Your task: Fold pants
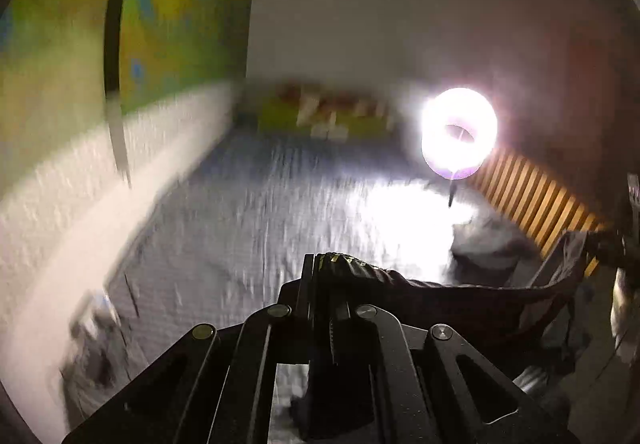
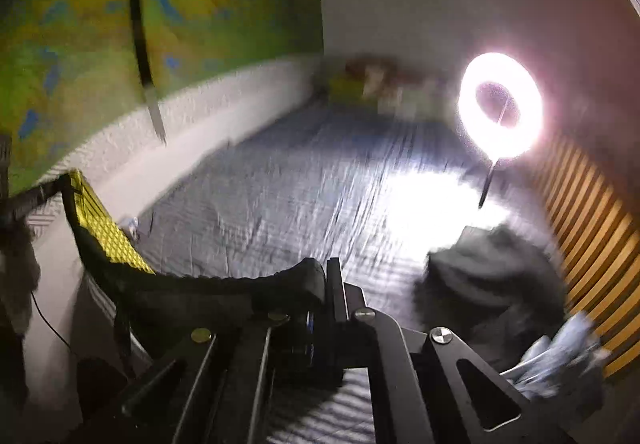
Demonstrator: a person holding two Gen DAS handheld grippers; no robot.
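Left wrist view: left gripper (image 1: pixel 316 264) is clamped on the dark pants (image 1: pixel 440 296), whose waistband stretches across to the right gripper (image 2: pixel 326 276), also pinched tight on it. Pants hang above the bed (image 2: pixel 280 196); blurry, probably taut.

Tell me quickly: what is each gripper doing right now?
Left gripper: shut on the dark pants, at the waistband.
Right gripper: shut on the same pants, waistband stretched between the two.
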